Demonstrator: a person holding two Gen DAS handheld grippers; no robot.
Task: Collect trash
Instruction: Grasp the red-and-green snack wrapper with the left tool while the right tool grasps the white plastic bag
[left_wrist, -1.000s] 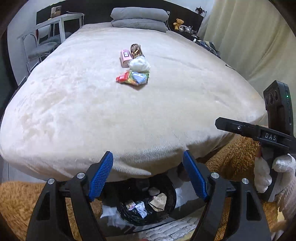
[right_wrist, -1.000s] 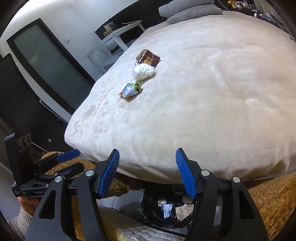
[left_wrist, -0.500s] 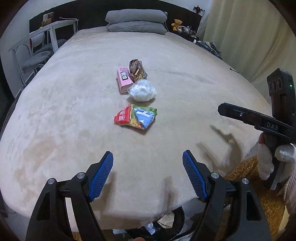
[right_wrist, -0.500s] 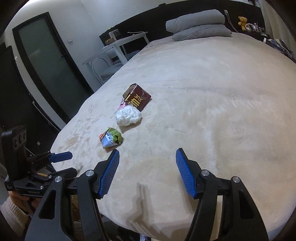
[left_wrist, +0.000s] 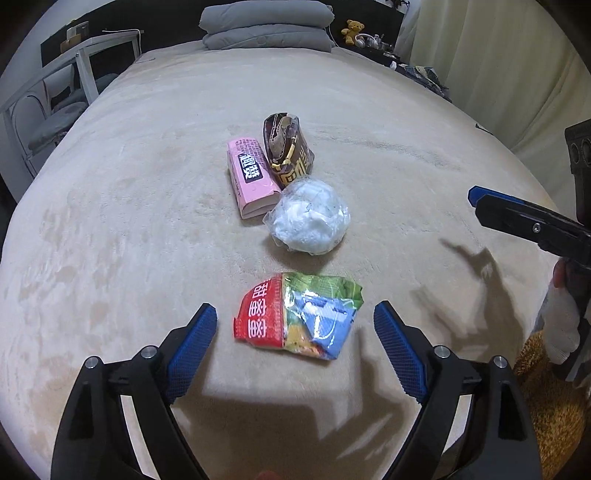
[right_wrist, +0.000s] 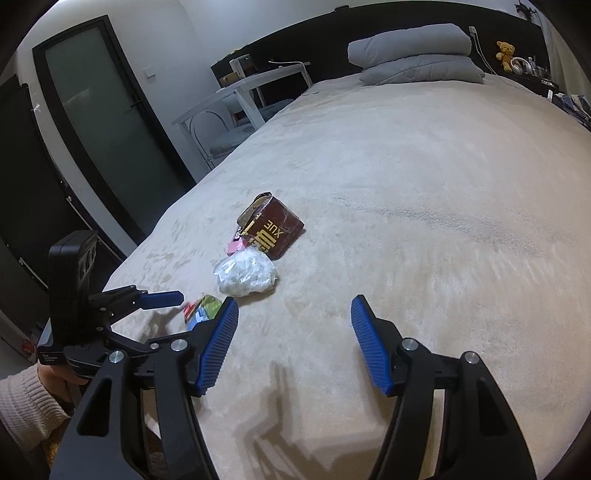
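Observation:
Several pieces of trash lie in a row on the beige bed. Nearest is a crumpled red, green and blue snack wrapper, then a white crumpled plastic ball, a pink box and a brown carton. My left gripper is open and empty, its jaws on either side of the snack wrapper, just above it. My right gripper is open and empty over bare bed to the right of the trash. In the right wrist view the wrapper, plastic ball and brown carton show.
Grey pillows lie at the head of the bed. A white table and chair stand at the left side, by a dark door. Curtains hang on the right. A brown rug lies beside the bed.
Both grippers rose from the black bin at the foot of the bed and moved forward over it. The left gripper now straddles the snack wrapper. Both stayed open.

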